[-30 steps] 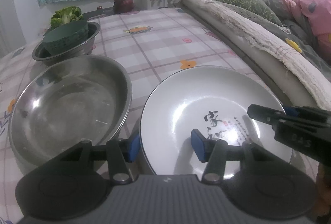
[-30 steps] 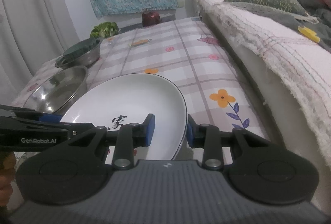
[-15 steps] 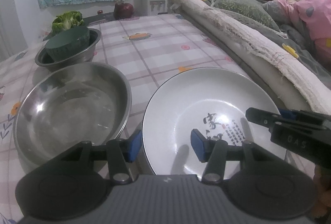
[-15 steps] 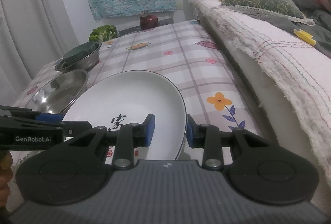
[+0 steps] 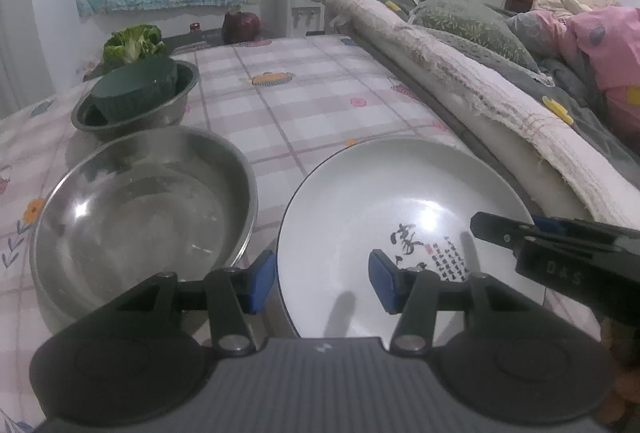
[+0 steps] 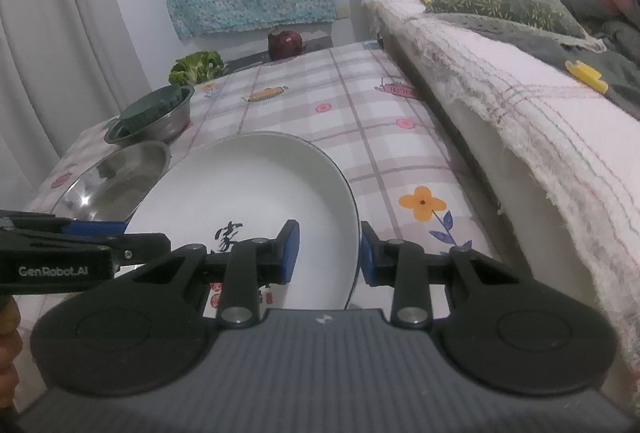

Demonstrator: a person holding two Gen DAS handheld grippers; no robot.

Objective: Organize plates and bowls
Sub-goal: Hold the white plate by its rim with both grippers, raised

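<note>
A white plate (image 5: pixel 384 201) with black writing is held off the checked tablecloth (image 5: pixel 304 105). My left gripper (image 5: pixel 322 283) straddles its left rim, jaws apart around the edge. My right gripper (image 6: pixel 329 250) straddles its right rim (image 6: pixel 352 217), jaws close around the edge. The plate also shows in the right wrist view (image 6: pixel 256 189). A large steel bowl (image 5: pixel 140 209) sits just left of the plate. Behind it a smaller steel bowl (image 5: pixel 160 109) holds an upturned dark green bowl (image 5: pixel 136 89).
A bed with a folded blanket (image 5: pixel 460 73) runs along the table's right edge. Green lettuce (image 5: pixel 132 43) and a red cabbage (image 5: pixel 241 27) lie at the far end. A curtain (image 6: pixel 52 45) hangs on the left.
The plate has risen from the cloth with both grippers at its rims, and both views have lifted a little. The steel bowls have not moved.
</note>
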